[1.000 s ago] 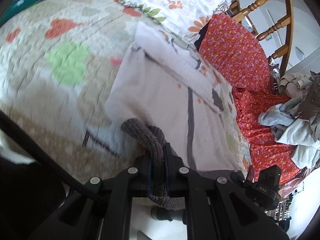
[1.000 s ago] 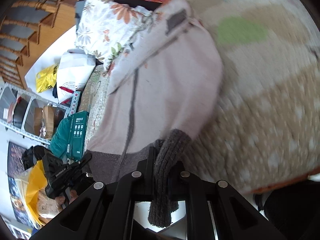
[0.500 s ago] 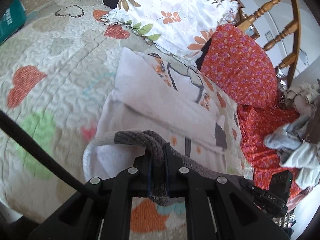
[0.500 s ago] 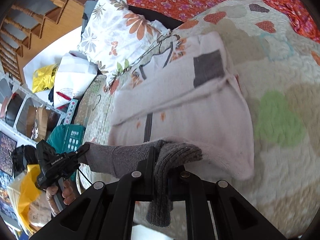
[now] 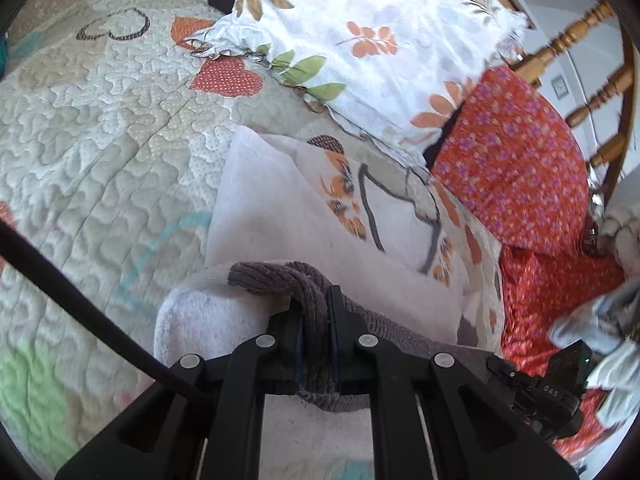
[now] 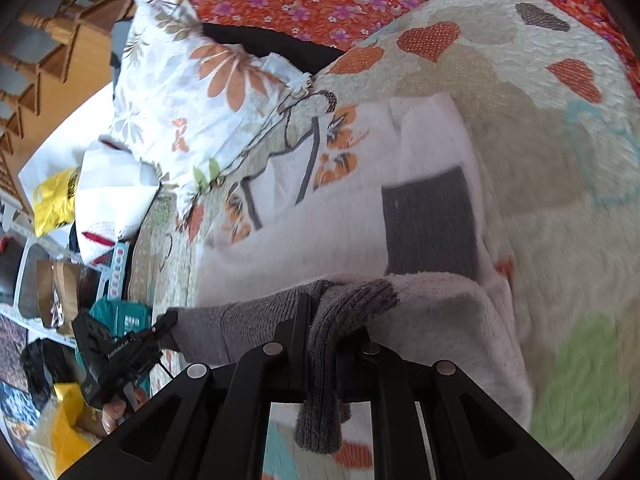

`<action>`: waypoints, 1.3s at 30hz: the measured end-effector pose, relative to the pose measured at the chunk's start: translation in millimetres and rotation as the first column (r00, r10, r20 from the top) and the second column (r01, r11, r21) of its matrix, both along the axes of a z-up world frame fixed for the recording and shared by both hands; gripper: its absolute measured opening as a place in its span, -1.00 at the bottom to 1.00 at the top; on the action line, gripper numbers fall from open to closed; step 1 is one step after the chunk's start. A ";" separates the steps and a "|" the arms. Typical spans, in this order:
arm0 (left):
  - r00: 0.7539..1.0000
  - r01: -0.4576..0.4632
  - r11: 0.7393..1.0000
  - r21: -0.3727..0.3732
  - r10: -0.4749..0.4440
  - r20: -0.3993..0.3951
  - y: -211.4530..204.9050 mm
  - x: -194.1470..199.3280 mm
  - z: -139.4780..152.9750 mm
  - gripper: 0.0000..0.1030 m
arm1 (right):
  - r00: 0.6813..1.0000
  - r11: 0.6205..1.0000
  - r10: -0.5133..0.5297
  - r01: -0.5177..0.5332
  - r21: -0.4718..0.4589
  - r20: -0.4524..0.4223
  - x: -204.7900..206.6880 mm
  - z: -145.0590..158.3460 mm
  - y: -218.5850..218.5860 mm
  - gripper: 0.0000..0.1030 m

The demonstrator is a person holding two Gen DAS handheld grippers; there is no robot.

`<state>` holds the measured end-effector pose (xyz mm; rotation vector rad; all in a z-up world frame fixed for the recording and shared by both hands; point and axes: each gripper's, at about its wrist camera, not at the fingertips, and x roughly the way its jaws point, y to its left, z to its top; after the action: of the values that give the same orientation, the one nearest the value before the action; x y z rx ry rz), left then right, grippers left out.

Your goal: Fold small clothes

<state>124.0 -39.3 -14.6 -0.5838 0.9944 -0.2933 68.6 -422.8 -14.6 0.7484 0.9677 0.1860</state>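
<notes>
While both grippers clamp the grey ribbed hem of the small sweater [image 6: 332, 208], the fold sits at about its midpoint, as far as I can judge. The left gripper [image 5: 316, 312] has its jaws together on a bunched corner of the hem [image 5: 280, 276], and the right gripper [image 6: 324, 320] is likewise closed on the opposite corner, with a tail of grey rib hanging down between its fingers. Between the two, the hem band stretches taut and raised above the quilt [image 5: 100, 152].

Taking the floral pillow [image 5: 372, 36] as landmark: the sweater's upper part, with its orange and grey print, lies flat on the quilt just below the pillow, its top edge near or touching it. A sleeve with a dark grey cuff [image 6: 430, 220] lies folded across the body, so the sleeve fold looks done on at least that side. The lifted lower half curls over toward the pillow but has not yet been laid down.

What remains, by my reading: carry the hem to the pillow end, lay it on the chest, release, and perhaps smooth or fold once more. A heap of other clothes [image 5: 612, 320] waits beyond the red floral cloth [image 5: 516, 172], well away from the pillow.
</notes>
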 end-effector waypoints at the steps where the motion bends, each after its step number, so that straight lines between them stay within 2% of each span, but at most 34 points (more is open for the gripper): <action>1: 1.000 -0.008 1.000 -0.003 0.008 -0.001 0.9 6.8 -0.7 -0.81 | 1.000 1.000 -0.002 0.002 0.004 -0.002 10.6 -2.2 -0.8 -0.82; 5: 0.998 -0.057 0.998 0.031 0.057 0.027 3.4 37.4 0.5 -0.78 | 1.000 0.999 -0.006 0.006 0.041 0.014 47.6 -10.0 -3.4 -0.82; 7: 0.995 -0.087 0.993 0.078 0.083 0.049 2.2 51.1 2.7 -0.70 | 0.999 0.997 0.000 -0.004 0.076 0.053 60.3 -12.0 -4.8 -0.74; 9: 0.989 -0.124 0.985 0.119 0.113 0.094 2.1 54.6 8.5 -0.39 | 0.993 0.999 -0.021 0.017 0.037 0.112 71.5 -9.8 -7.7 -0.63; 10: 0.987 -0.129 0.985 0.117 0.117 0.110 1.9 54.7 11.8 -0.22 | 0.991 0.999 -0.036 0.036 -0.002 0.133 75.8 -8.5 -9.4 -0.30; 11: 0.985 -0.137 0.985 0.108 0.123 0.123 3.2 53.7 14.7 0.04 | 0.989 0.999 -0.044 0.046 -0.013 0.140 78.1 -8.8 -10.8 0.08; 12: 0.982 -0.150 0.984 0.099 0.136 0.133 6.4 53.6 17.7 0.22 | 0.988 0.998 -0.054 0.058 -0.022 0.145 80.2 -9.5 -12.9 0.19; 13: 0.979 -0.163 0.982 0.092 0.150 0.137 8.6 52.4 19.7 0.25 | 0.987 0.997 -0.067 0.073 -0.039 0.144 80.9 -9.9 -14.9 0.25; 18: 0.981 -0.177 0.984 -0.004 0.177 0.082 21.9 47.2 16.9 0.30 | 0.985 0.991 -0.096 0.109 -0.082 0.144 75.2 -6.7 -25.3 0.25; 21: 0.984 -0.177 0.984 -0.021 0.177 0.032 24.3 39.1 9.4 0.32 | 0.982 0.985 -0.092 0.113 -0.127 0.164 66.9 4.2 -23.2 0.25; 24: 0.987 -0.160 0.987 0.001 0.160 0.011 23.9 31.0 3.7 0.33 | 0.983 0.977 -0.073 0.104 -0.185 0.170 58.0 12.3 -15.0 0.25; 28: 0.991 -0.133 0.989 0.061 0.133 0.007 27.0 16.3 -1.4 0.33 | 0.989 0.974 -0.039 0.070 -0.215 0.143 50.2 8.8 -6.5 0.25; 32: 0.993 -0.116 0.987 0.114 0.117 0.006 34.2 -3.2 -4.9 0.33 | 0.993 0.972 -0.041 0.065 -0.225 0.109 36.6 4.1 -5.5 0.25; 36: 0.993 -0.121 0.982 0.144 0.121 0.009 40.1 -22.1 -5.4 0.33 | 0.992 0.973 -0.058 0.082 -0.217 0.115 11.7 10.7 -7.5 0.25; 39: 0.994 -0.102 0.977 0.185 0.095 0.047 35.9 -36.3 5.3 0.33 | 0.990 0.967 -0.067 0.096 -0.235 0.126 -9.9 19.2 -4.9 0.25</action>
<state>87.7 -3.5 -9.3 -0.4526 0.9416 -0.1200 58.6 -427.8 4.6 0.5467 0.8287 0.0381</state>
